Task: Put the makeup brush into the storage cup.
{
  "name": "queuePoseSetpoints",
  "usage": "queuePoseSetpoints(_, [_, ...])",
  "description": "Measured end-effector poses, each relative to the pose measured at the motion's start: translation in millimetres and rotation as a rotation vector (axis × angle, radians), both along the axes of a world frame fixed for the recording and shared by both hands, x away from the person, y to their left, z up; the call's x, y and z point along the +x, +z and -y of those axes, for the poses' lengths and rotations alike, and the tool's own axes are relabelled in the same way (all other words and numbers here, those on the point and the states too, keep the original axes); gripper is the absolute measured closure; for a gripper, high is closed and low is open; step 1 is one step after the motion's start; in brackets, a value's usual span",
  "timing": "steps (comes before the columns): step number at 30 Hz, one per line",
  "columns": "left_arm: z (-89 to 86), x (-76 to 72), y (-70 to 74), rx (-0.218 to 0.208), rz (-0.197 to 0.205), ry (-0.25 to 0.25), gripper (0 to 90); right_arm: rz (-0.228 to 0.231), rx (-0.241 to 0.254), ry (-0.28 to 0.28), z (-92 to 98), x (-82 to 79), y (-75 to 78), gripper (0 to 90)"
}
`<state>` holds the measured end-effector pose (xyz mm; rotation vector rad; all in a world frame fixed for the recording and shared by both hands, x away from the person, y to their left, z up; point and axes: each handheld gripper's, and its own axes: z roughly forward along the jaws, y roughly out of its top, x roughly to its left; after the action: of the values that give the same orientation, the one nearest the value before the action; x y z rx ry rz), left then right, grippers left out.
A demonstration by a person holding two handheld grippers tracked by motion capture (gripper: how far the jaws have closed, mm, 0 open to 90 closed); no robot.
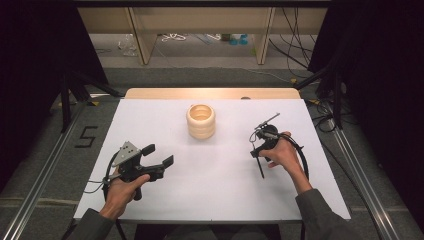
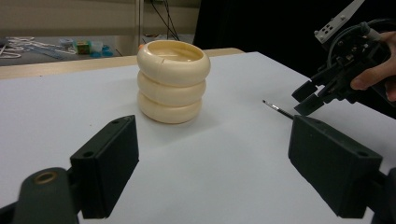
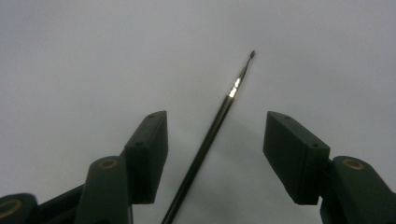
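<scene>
White table top [image 1: 210, 170] carries a cream ringed pot [image 1: 201, 121]; dark curtains [image 1: 30, 60] around.

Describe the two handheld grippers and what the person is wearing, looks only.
Both grippers are black. The left gripper carries a grey three-cornered plate with small holes, and a black cable trails from it. The right gripper has a black cable looping past the wrist. Each has two flat rectangular black jaws with screw holes, plus brass-coloured pivot bushings. The sleeves are grey.
</scene>
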<state>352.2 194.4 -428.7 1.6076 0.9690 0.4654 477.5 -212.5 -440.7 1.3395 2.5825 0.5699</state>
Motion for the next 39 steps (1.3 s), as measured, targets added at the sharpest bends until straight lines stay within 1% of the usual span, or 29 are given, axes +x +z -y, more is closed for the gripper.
queuePoseSetpoints(1, [0.0,0.0,0.0,0.0,0.0,0.0,15.5,0.003,-0.006,0.008,0.2,0.8,-0.9,42.6])
queuePoseSetpoints(2, [0.0,0.0,0.0,0.0,0.0,0.0,15.5,-0.013,0.002,-0.014,-1.2,0.7,-0.8,43.2])
queuePoseSetpoints(3, [-0.1,0.0,0.0,0.0,0.0,0.0,15.5,-0.01,-0.005,-0.005,-0.9,1.6,-0.7,43.8])
queuePoseSetpoints(4, [-0.1,0.0,0.0,0.0,0.0,0.0,15.5,-0.015,-0.012,-0.007,-1.6,2.4,-1.1,44.3])
queuePoseSetpoints(7, [0.0,0.0,0.0,0.0,0.0,0.0,15.5,-0.028,-0.014,0.002,-2.9,3.6,-1.9,46.2])
queuePoseSetpoints(8, [0.0,0.0,0.0,-0.001,0.0,0.0,15.5,-0.028,-0.022,0.012,-2.9,4.6,-2.2,46.5])
queuePoseSetpoints(9, [-0.1,0.0,0.0,0.0,0.0,0.0,15.5,-0.049,-0.043,-0.001,-4.9,5.8,-2.4,46.7])
queuePoseSetpoints(10, [-0.2,0.0,0.0,0.001,0.0,0.0,15.5,-0.049,-0.043,-0.001,-4.9,5.8,-2.4,46.7])
queuePoseSetpoints(11, [-0.2,0.0,0.1,0.0,0.0,0.001,15.5,-0.04,-0.029,0.006,-4.9,6.1,-3.5,46.9])
queuePoseSetpoints(12, [-0.3,0.0,0.1,0.001,0.0,0.001,15.5,-0.061,-0.031,-0.013,-6.6,5.6,-3.6,47.4])
queuePoseSetpoints(13, [-0.3,0.0,0.1,0.0,0.0,0.001,15.5,-0.066,-0.044,-0.011,-6.9,6.2,-3.9,48.2])
queuePoseSetpoints(14, [-0.2,0.0,0.1,0.0,0.0,0.0,15.5,-0.056,-0.042,0.007,-5.8,6.9,-5.5,48.4])
queuePoseSetpoints(15, [-0.2,0.0,0.1,0.0,0.0,0.0,15.5,-0.063,-0.051,0.015,-5.9,7.7,-5.7,48.9])
queuePoseSetpoints(16, [-0.1,0.0,0.1,0.0,0.0,0.0,15.5,-0.074,-0.053,0.012,-6.4,7.7,-6.2,49.4])
queuePoseSetpoints(17, [-0.2,0.0,0.1,0.0,0.0,0.0,15.5,-0.08,-0.066,0.008,-6.9,8.2,-6.4,49.8])
queuePoseSetpoints(18, [-0.2,0.0,0.1,0.0,0.0,0.001,15.5,-0.08,-0.058,-0.003,-7.8,7.8,-7.1,50.3])
queuePoseSetpoints(19, [-0.2,0.0,0.1,0.0,0.0,0.001,15.5,-0.094,-0.06,-0.003,-8.0,7.7,-7.0,50.9])
queuePoseSetpoints(21, [-0.2,0.0,0.1,0.0,0.0,0.001,15.5,-0.081,-0.065,0.029,-7.2,9.3,-9.1,52.2])
queuePoseSetpoints(22, [-0.1,0.0,0.1,0.0,0.0,0.001,15.5,-0.081,-0.065,0.029,-7.2,9.3,-9.1,52.2])
queuePoseSetpoints(23, [-0.2,0.0,0.1,0.0,0.0,0.001,15.5,-0.085,-0.065,0.01,-8.9,8.6,-9.5,52.9])
queuePoseSetpoints(24, [-0.2,0.0,0.1,0.0,0.0,0.001,15.6,-0.101,-0.072,0.022,-8.6,8.8,-8.1,53.8])
queuePoseSetpoints(26, [-0.2,0.0,0.2,0.0,0.0,0.001,15.5,-0.102,-0.077,0.026,-8.9,9.4,-8.6,55.0])
queuePoseSetpoints(28, [-0.2,-0.1,0.1,0.0,0.0,0.001,15.5,-0.1,-0.08,0.042,-9.2,10.3,-9.1,56.4])
queuePoseSetpoints(31, [-0.2,0.0,0.2,-0.001,0.0,0.001,15.5,-0.115,-0.081,0.037,-10.2,9.6,-9.3,58.2])
queuePoseSetpoints(32, [-0.2,-0.1,0.1,-0.001,0.0,0.001,15.5,-0.122,-0.093,0.043,-10.2,9.8,-8.9,59.5])
queuePoseSetpoints(33, [-0.2,-0.1,0.2,0.0,0.0,0.001,15.5,-0.122,-0.093,0.043,-10.2,9.8,-8.9,59.5])
queuePoseSetpoints(34, [-0.2,-0.1,0.2,0.0,0.0,0.001,15.5,-0.143,-0.092,0.036,-10.9,9.1,-8.8,60.7])
queuePoseSetpoints(36, [-0.3,-0.1,0.2,0.0,0.0,0.001,15.5,-0.134,-0.085,0.031,-11.1,8.8,-9.6,61.4])
queuePoseSetpoints(39, [-0.3,-0.1,0.3,-0.001,0.0,0.002,15.5,-0.155,-0.083,0.024,-11.0,9.3,-9.8,63.0])
